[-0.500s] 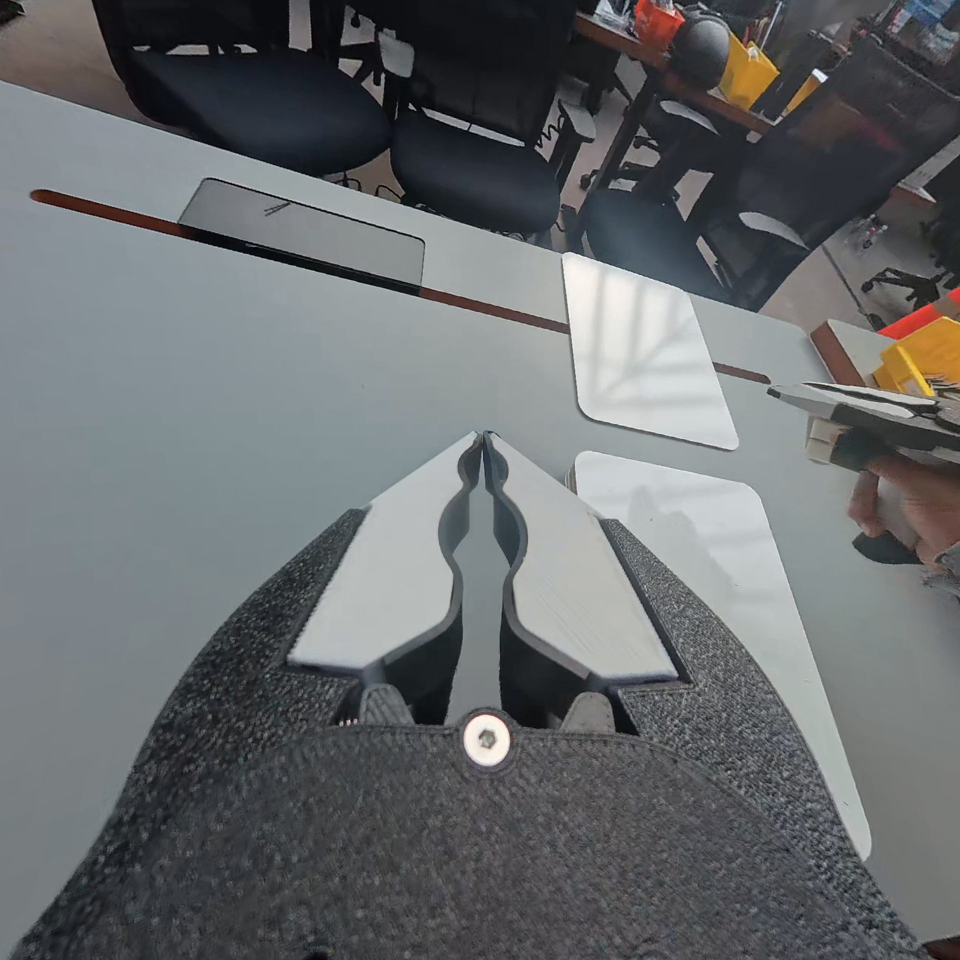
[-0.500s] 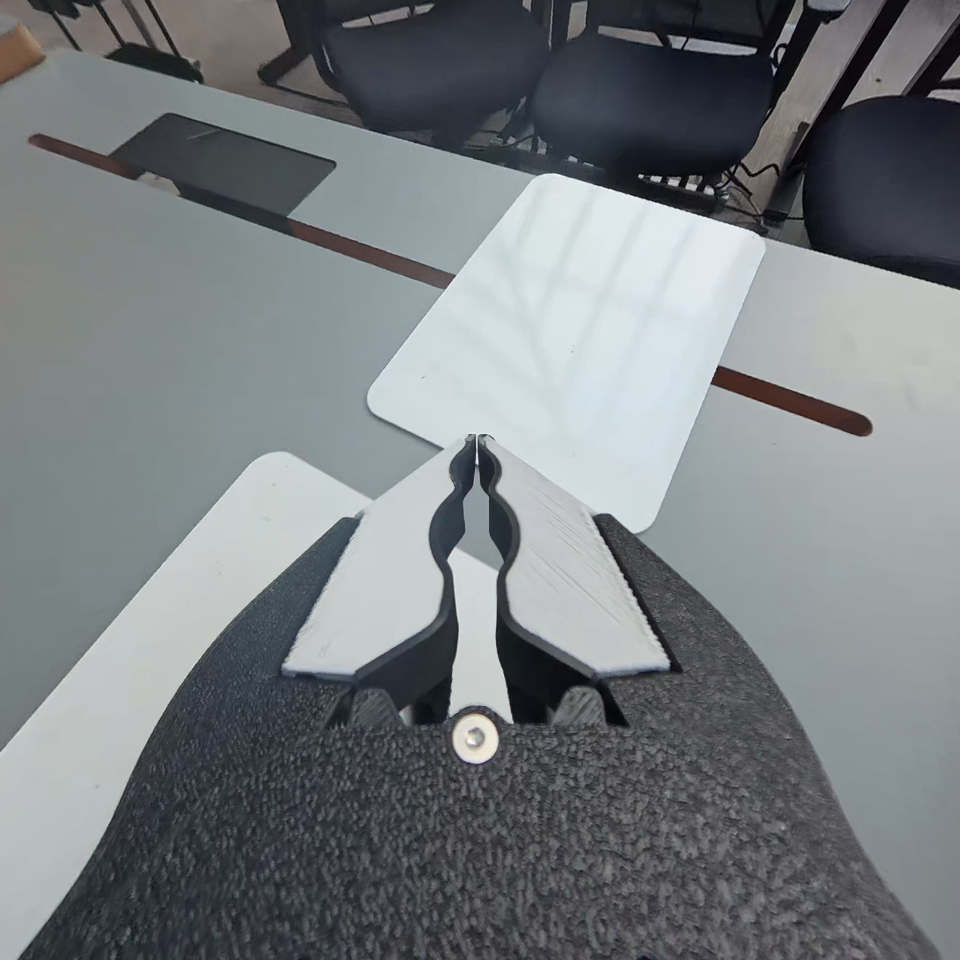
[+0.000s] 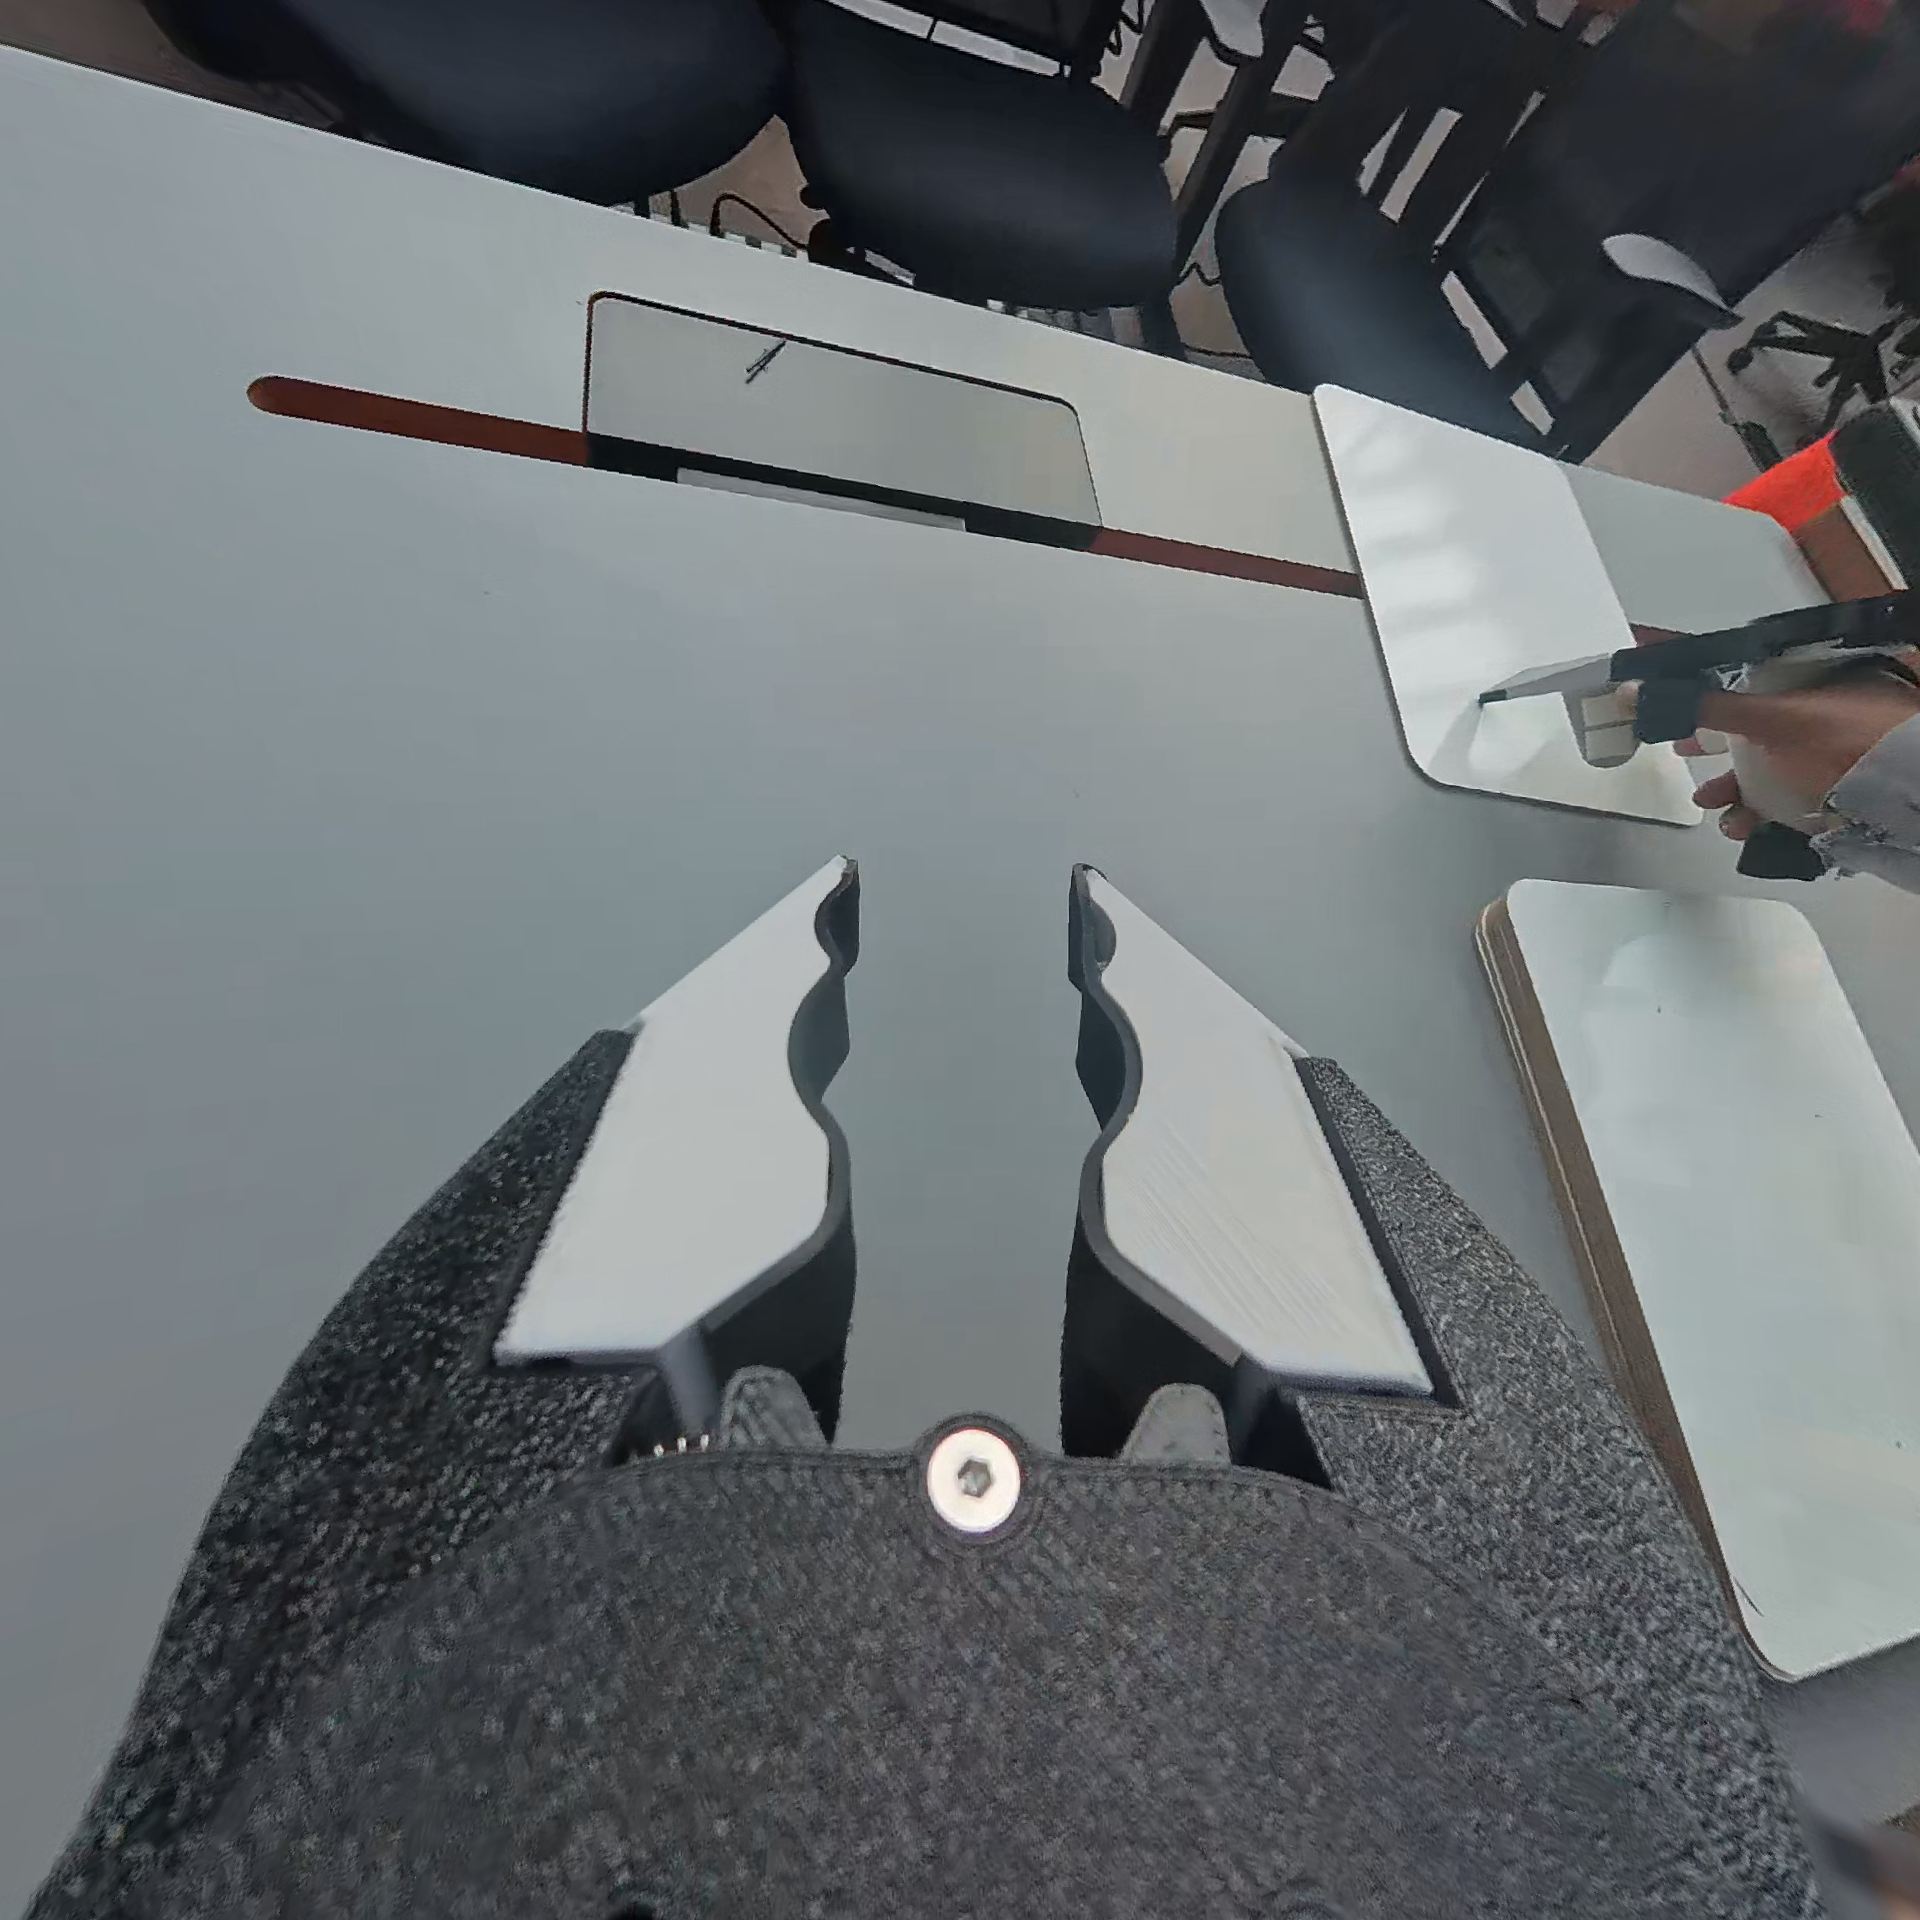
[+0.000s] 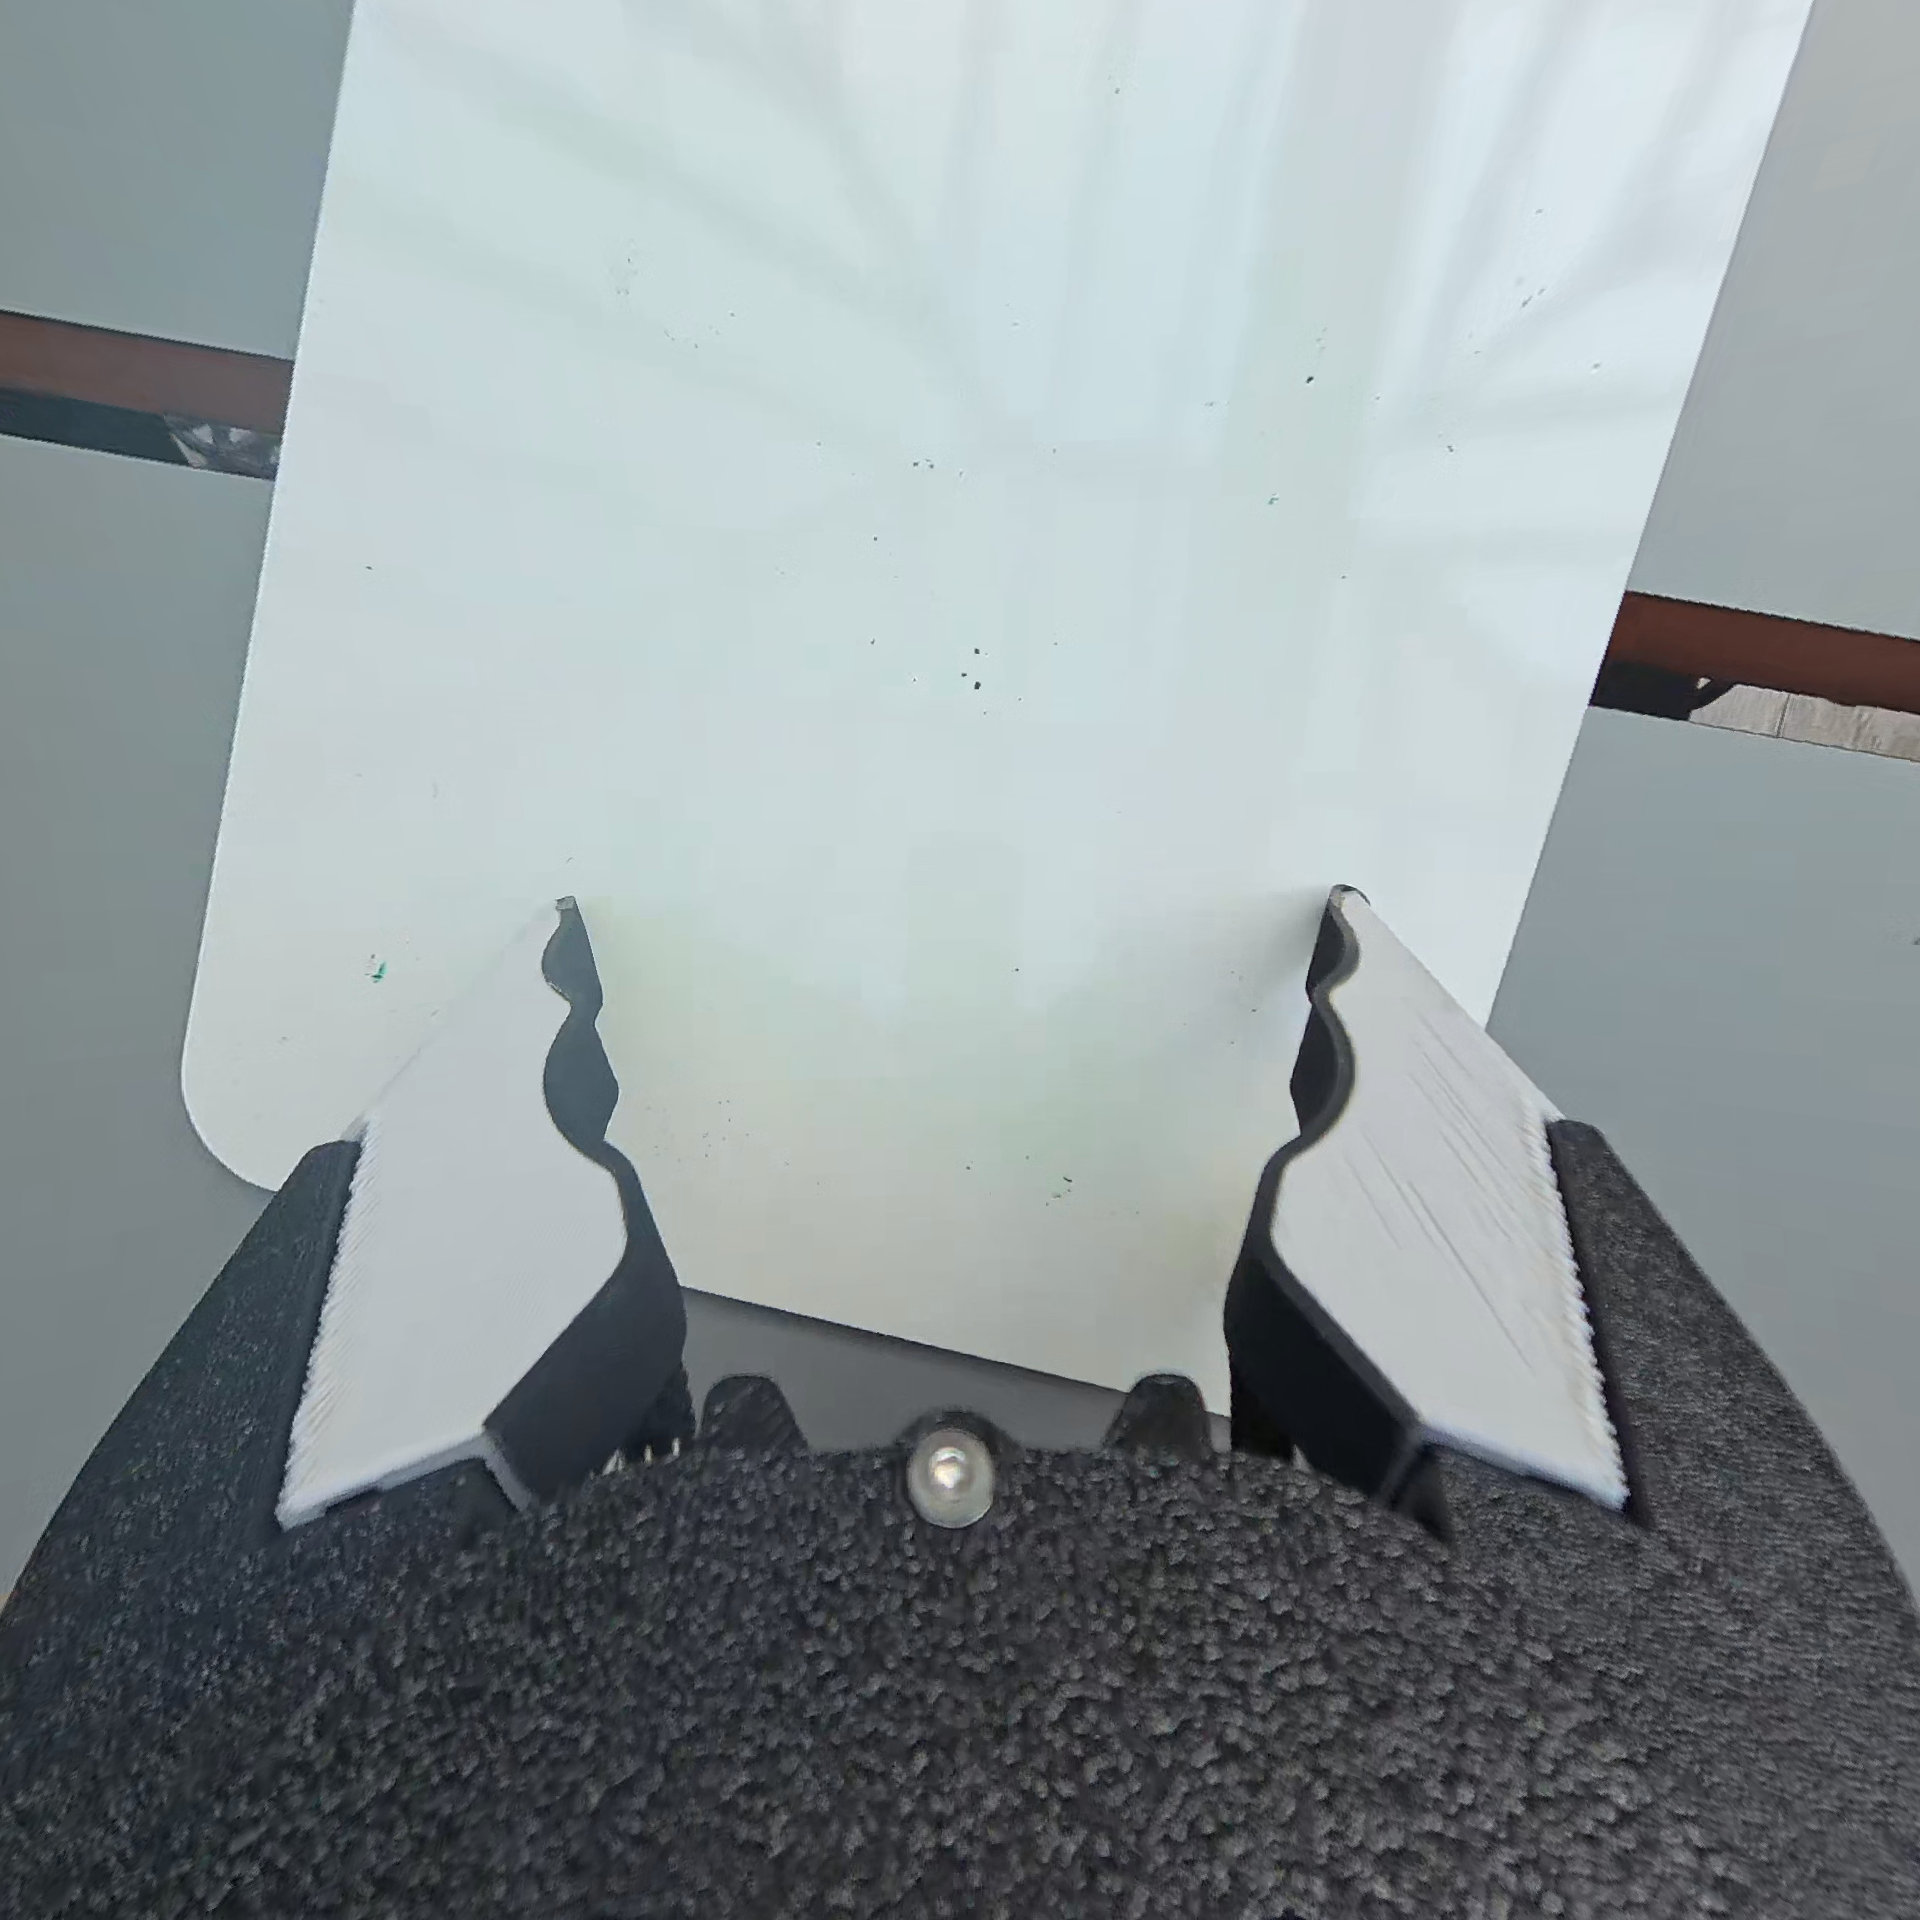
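Over the bare grey table (image 3: 416,831): left gripper (image 3: 961,883) found with jaws parted, nothing between them, no contact with any object seen. To its right, near white board (image 3: 1714,1247) noted flat on the table, brown layered edge showing. Beyond it, far white board (image 3: 1475,582) (image 4: 935,520) lying across the reddish slot (image 3: 416,416) in the tabletop. Dark glossy panel (image 3: 831,416) set in that slot, well apart from both boards. Above the far white board: right gripper (image 4: 956,899) (image 3: 1496,694) observed with jaws spread wide, empty, tips over the board's near end; whether touching the surface could not be told. Small dark specks recorded on that board. Hand (image 3: 1787,743) seen gripping the right tool's handle. Black office chairs (image 3: 987,156) ranged past the table's far edge.
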{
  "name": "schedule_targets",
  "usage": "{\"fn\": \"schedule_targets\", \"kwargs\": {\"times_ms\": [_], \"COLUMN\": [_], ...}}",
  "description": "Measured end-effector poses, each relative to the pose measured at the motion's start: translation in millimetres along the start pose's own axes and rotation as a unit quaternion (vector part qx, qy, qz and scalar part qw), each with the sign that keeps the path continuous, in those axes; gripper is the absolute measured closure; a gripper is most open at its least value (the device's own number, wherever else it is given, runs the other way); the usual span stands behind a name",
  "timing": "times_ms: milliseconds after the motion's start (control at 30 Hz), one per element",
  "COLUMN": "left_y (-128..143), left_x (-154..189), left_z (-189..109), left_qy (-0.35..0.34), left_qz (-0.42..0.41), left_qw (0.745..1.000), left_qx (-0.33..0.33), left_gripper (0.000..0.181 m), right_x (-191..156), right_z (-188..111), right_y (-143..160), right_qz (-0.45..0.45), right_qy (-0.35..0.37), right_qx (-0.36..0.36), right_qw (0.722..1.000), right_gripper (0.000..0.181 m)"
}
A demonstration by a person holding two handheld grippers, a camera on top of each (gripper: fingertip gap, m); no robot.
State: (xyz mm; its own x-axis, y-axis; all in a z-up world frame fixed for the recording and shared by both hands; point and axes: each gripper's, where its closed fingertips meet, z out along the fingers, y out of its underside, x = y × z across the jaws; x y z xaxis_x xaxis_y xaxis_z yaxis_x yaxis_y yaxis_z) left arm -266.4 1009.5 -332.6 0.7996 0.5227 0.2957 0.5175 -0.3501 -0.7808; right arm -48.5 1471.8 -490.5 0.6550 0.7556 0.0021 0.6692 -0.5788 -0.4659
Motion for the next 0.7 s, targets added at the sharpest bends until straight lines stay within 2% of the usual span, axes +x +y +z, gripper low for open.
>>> {"fn": "schedule_targets", "kwargs": {"times_ms": [100,233,467,567,700], "left_y": [-10.3,-13.9,6.6,19.8,42.0], "left_x": [-24.4,-39.1,-47.5,-49.1,-45.8], "left_z": [14.4,22.7,1.0,-13.3,-30.0], "left_qy": [0.035,0.073,0.097,0.096,0.099], "left_qz": [0.012,0.025,0.026,0.028,0.035], "left_qw": [0.999,0.997,0.994,0.994,0.993], "left_qx": [-0.015,-0.027,-0.041,-0.048,-0.061], "left_gripper": [0.139,0.135,0.132,0.13,0.124], "right_x": [-39.6,-117.6,-264.5,-305.2,-336.6], "right_z": [-2.1,-5.7,-13.7,-26.0,-56.1], "right_y": [5.4,13.2,29.7,53.1,109.7], "right_qz": [-0.004,-0.021,-0.06,-0.051,-0.043], "right_qy": [-0.001,-0.01,-0.03,-0.026,-0.023], "right_qx": [-0.013,-0.021,-0.023,-0.011,0.005], "right_qw": [1.0,1.0,0.997,0.998,0.999], "right_gripper": [0.047,0.047,0.047,0.047,0.047]}}
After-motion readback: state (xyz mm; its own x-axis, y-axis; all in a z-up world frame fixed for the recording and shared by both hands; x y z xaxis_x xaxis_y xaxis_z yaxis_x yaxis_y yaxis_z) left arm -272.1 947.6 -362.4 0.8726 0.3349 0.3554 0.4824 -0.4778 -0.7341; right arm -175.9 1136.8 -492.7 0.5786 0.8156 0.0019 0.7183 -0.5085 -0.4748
